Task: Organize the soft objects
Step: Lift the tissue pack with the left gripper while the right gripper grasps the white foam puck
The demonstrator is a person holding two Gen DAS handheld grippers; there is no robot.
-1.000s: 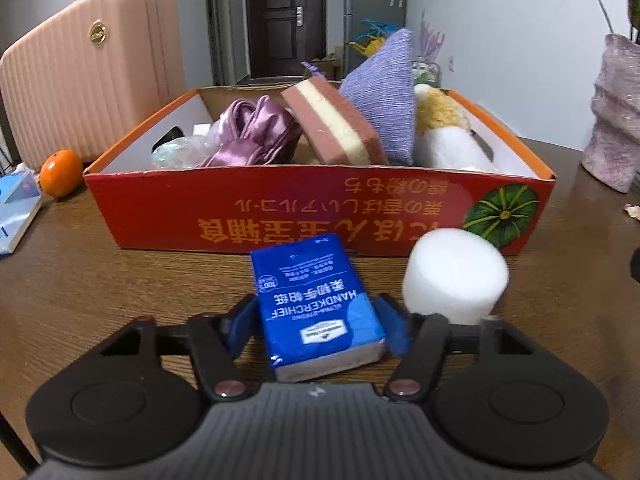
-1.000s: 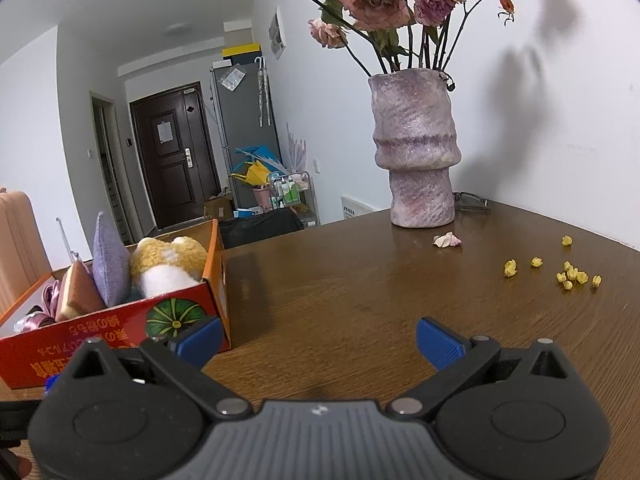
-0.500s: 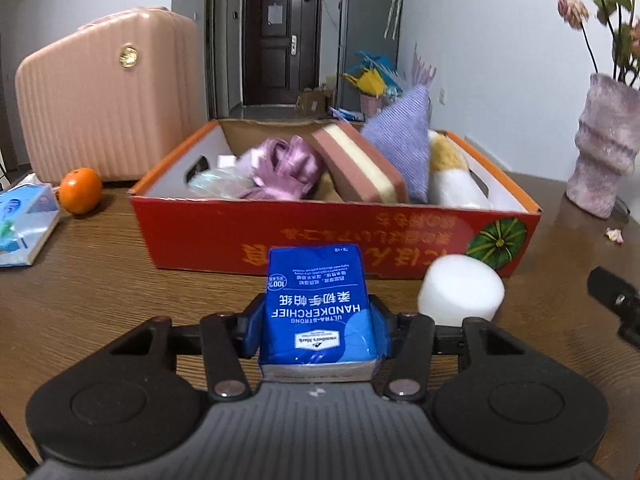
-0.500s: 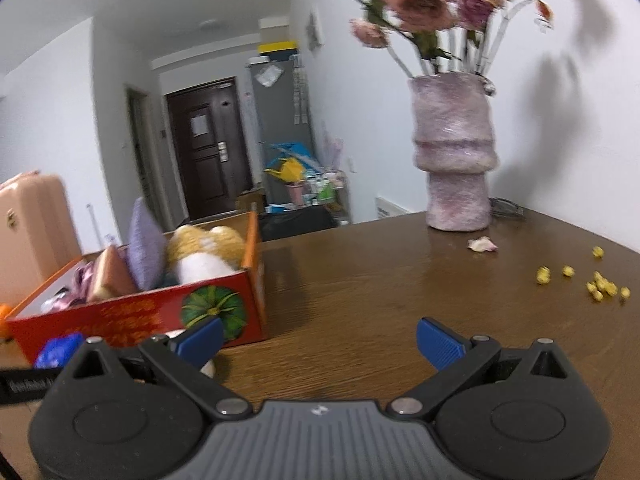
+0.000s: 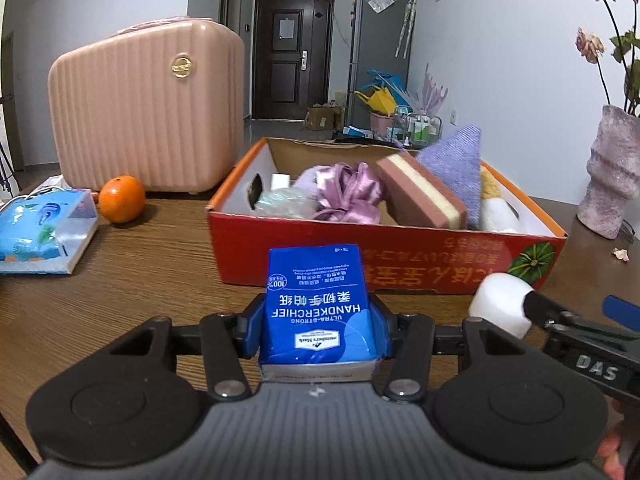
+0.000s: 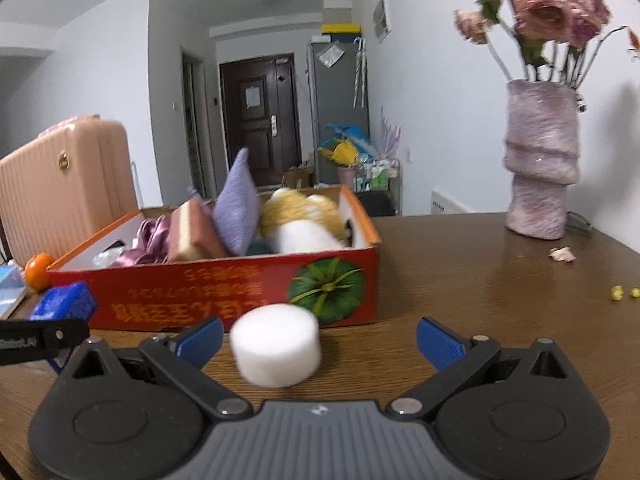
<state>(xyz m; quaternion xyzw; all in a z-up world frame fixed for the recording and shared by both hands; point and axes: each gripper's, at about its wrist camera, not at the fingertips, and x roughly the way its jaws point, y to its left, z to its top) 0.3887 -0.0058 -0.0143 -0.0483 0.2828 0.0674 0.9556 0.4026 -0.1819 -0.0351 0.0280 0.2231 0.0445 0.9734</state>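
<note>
The blue handkerchief pack sits low in the centre of the left wrist view, pinched between the blue pads of the left hand-held gripper, whose jaws have just closed in on it. Right of it a white foam cylinder stands on the wooden counter, inside the spread jaws of the right hand-held gripper, nearer the left pad, with no pad pressing it. Behind both, mid-frame, the red cardboard box holds a purple satin cloth, a pink-and-cream sponge, a lilac cushion and a plush toy
</note>
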